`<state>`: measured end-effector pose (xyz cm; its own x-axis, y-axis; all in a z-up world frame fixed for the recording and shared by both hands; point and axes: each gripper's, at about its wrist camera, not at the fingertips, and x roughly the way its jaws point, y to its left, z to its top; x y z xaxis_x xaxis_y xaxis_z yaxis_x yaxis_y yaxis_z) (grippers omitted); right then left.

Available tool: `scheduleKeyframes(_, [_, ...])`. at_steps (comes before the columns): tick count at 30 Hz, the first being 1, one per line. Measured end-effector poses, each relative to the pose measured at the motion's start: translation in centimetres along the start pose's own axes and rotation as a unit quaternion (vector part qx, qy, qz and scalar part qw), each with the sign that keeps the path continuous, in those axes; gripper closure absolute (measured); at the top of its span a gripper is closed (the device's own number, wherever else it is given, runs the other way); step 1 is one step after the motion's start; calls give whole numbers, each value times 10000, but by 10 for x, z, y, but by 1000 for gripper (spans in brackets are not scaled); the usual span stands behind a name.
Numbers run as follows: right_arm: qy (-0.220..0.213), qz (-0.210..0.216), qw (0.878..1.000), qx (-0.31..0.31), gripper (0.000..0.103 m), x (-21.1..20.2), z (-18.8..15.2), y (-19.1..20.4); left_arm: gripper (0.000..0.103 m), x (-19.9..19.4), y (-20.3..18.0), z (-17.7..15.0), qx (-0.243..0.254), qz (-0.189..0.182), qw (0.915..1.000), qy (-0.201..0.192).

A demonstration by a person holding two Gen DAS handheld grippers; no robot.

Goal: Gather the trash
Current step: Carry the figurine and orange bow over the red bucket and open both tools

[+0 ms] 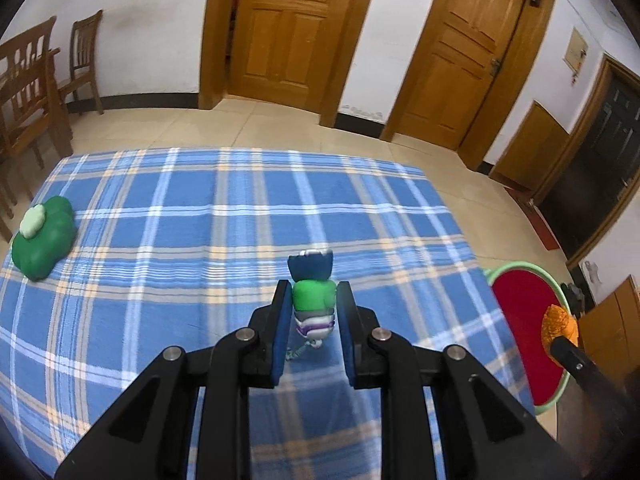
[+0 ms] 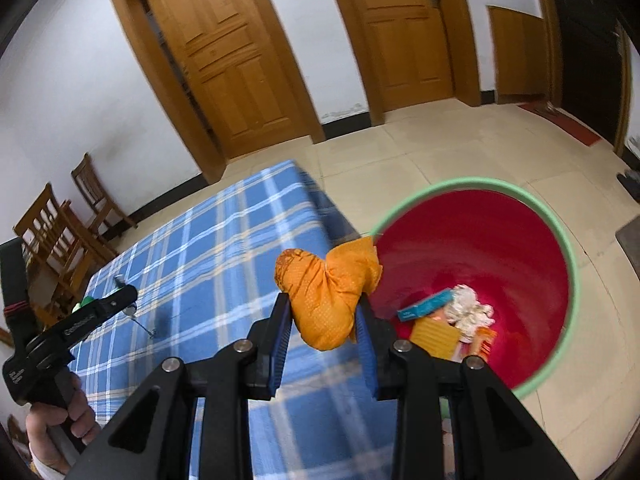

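Observation:
My left gripper [image 1: 313, 304] is shut on a small toy figure [image 1: 313, 298] with a green body and a dark blue head, held above the blue plaid tablecloth [image 1: 200, 248]; a thin chain hangs below it. My right gripper [image 2: 323, 312] is shut on a crumpled orange cloth bundle [image 2: 328, 288], held over the table's right edge beside the red basin [image 2: 500, 240] with a green rim. Inside the basin lie a teal box [image 2: 426, 305], crumpled white paper [image 2: 470, 306] and orange packets [image 2: 436, 336]. In the left wrist view the basin [image 1: 520, 320] and orange bundle [image 1: 558, 322] show at right.
A green clover-shaped cushion [image 1: 42, 234] lies at the table's left edge. Wooden chairs [image 1: 28, 92] stand beyond the table on the left. Two wooden doors [image 1: 288, 28] line the far wall. A hand [image 2: 60, 424] holds the left gripper's handle. The basin stands on a tiled floor [image 2: 460, 148].

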<state>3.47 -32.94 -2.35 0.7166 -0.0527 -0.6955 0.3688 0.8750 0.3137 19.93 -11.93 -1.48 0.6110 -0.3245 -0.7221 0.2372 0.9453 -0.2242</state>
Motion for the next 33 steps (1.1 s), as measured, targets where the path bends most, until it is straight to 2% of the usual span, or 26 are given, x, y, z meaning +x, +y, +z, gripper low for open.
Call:
scheduleKeyframes(10, [-77, -188, 9986, 488, 69, -15, -9, -51, 81, -11, -51, -7, 415, -411, 9982, 129])
scheduleKeyframes(18, [-57, -253, 9963, 820, 67, -15, -13, -83, 81, -13, -96, -16, 830, -724, 9935, 270])
scheduleKeyframes(27, [-128, -339, 9944, 990, 58, -19, -14, -107, 81, -8, -142, -20, 1236, -1078, 9855, 442])
scheduleKeyframes(33, [-167, -385, 9930, 1103, 46, -19, -15, -117, 81, -4, -173, -19, 1463, -1338, 9790, 471])
